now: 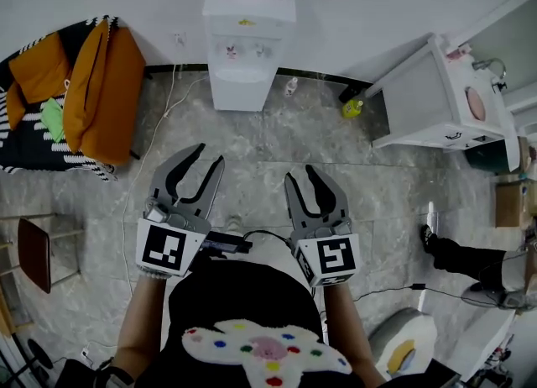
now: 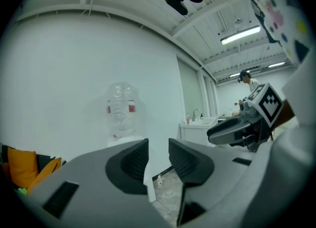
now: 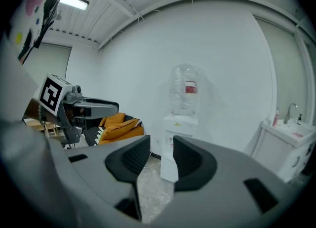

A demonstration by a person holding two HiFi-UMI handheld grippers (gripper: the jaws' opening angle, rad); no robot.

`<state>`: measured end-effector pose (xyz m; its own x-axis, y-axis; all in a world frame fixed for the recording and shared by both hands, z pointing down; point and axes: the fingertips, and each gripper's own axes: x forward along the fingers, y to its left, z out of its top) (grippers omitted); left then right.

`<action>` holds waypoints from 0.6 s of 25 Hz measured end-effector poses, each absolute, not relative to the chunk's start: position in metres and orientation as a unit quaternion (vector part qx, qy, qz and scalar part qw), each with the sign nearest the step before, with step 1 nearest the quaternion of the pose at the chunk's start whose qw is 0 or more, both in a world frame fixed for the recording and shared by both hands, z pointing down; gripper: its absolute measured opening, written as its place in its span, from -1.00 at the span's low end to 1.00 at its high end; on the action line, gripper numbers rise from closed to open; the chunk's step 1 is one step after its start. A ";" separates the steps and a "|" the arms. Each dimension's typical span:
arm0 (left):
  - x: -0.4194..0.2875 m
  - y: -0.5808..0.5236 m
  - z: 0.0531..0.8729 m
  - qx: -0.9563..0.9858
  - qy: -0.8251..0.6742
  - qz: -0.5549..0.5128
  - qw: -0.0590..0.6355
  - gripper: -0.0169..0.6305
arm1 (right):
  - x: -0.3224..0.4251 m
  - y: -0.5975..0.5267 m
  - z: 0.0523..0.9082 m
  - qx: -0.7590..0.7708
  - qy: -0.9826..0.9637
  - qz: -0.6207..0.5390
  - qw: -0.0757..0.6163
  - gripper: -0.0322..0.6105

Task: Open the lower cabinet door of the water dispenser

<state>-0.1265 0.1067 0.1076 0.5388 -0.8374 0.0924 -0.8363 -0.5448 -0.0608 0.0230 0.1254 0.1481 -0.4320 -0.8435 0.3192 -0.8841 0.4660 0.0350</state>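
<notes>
Water dispenser [image 1: 249,50] stands at the far edge of the floor [image 1: 277,138], its bottle [image 3: 184,91] bearing an unreadable red label. Left gripper [image 1: 210,153] and right gripper [image 1: 299,172] hang well short of it, jaws slightly parted, empty.

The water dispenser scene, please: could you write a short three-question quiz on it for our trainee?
1. True or false: the left hand-held gripper has its jaws apart, with nothing between them.
2. What sits on top of the water dispenser? A a clear bottle; B a kettle; C a box.
3. What colour is the cushion left of it in the head view?
Key: 1 true; 2 A; 3 orange.
</notes>
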 end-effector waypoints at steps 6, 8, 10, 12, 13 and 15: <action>-0.137 0.101 0.107 -0.871 0.488 -0.052 0.010 -0.55 | 0.019 0.115 0.147 0.507 -0.849 0.060 0.140 -0.49; -0.138 0.100 0.108 -0.870 0.490 -0.053 0.007 -0.55 | 0.020 0.113 0.149 0.506 -0.850 0.060 0.137 -0.49; -0.138 0.097 0.108 -0.868 0.494 -0.049 0.002 -0.55 | 0.020 0.108 0.146 0.505 -0.851 0.054 0.131 -0.49; -0.137 0.095 0.109 -0.867 0.497 -0.047 -0.001 -0.55 | 0.019 0.103 0.143 0.501 -0.855 0.048 0.125 -0.49; -0.136 0.093 0.110 -0.866 0.498 -0.047 -0.002 -0.55 | 0.020 0.100 0.143 0.499 -0.856 0.047 0.125 -0.49; -0.135 0.089 0.111 -0.863 0.504 -0.047 -0.002 -0.54 | 0.023 0.094 0.150 0.494 -0.856 0.054 0.141 -0.49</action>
